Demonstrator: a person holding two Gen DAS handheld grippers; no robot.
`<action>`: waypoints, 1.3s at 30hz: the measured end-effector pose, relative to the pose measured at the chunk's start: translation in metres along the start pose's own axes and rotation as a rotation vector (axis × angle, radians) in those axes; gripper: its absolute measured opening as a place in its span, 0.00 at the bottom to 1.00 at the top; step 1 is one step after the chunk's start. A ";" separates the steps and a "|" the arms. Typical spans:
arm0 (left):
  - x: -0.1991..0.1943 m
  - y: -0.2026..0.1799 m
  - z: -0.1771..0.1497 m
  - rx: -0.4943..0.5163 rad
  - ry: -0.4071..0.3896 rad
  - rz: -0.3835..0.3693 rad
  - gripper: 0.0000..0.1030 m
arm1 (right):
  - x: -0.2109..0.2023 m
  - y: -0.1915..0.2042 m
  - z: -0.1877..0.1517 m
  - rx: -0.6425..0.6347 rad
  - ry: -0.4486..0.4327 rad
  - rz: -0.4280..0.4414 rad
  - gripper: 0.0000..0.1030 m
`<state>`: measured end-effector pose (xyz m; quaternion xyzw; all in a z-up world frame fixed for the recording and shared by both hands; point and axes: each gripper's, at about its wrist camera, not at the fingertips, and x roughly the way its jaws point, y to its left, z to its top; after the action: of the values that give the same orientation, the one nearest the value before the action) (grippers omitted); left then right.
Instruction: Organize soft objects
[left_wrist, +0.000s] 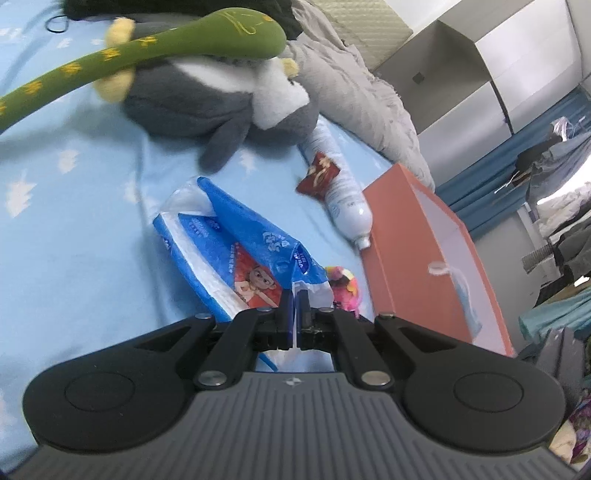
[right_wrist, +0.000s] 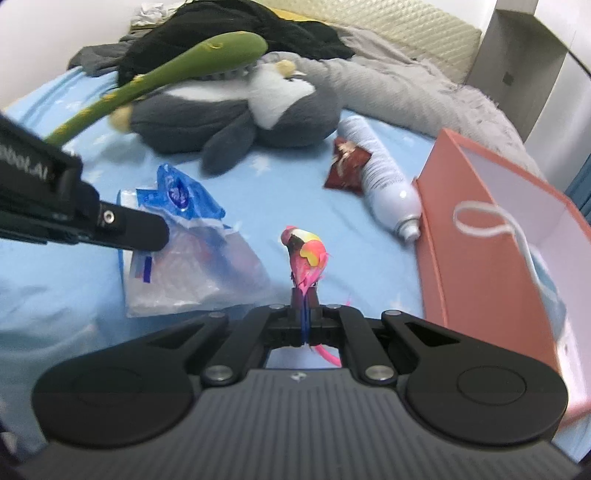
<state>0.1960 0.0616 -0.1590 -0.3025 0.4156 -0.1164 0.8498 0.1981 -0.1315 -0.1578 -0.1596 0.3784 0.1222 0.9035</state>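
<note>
White letters ending "LAI" show on the left gripper (right_wrist: 110, 221); print on the tissue pack (left_wrist: 240, 258) is unreadable.

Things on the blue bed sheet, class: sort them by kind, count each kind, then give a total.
Soft toys: 3 (penguin, green snake, pink bird)
Plastic packets: 2 (tissue pack, red snack packet)
Bottles: 1 (white bottle)
Paper bags: 1 (orange bag)
Total: 7

Bright even daylight, motion blur, fisheye warping
</note>
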 end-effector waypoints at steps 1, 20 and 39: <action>-0.007 0.002 -0.006 0.007 0.004 0.010 0.02 | -0.005 0.002 -0.003 0.002 0.004 0.009 0.04; -0.084 0.042 -0.038 -0.161 -0.101 0.052 0.53 | -0.048 0.008 -0.034 0.098 0.070 0.210 0.54; 0.020 0.033 0.005 -0.141 0.136 0.417 0.30 | 0.030 -0.004 -0.002 0.026 0.312 0.339 0.32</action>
<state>0.2102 0.0811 -0.1897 -0.2600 0.5327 0.0710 0.8022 0.2181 -0.1330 -0.1800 -0.0989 0.5364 0.2411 0.8027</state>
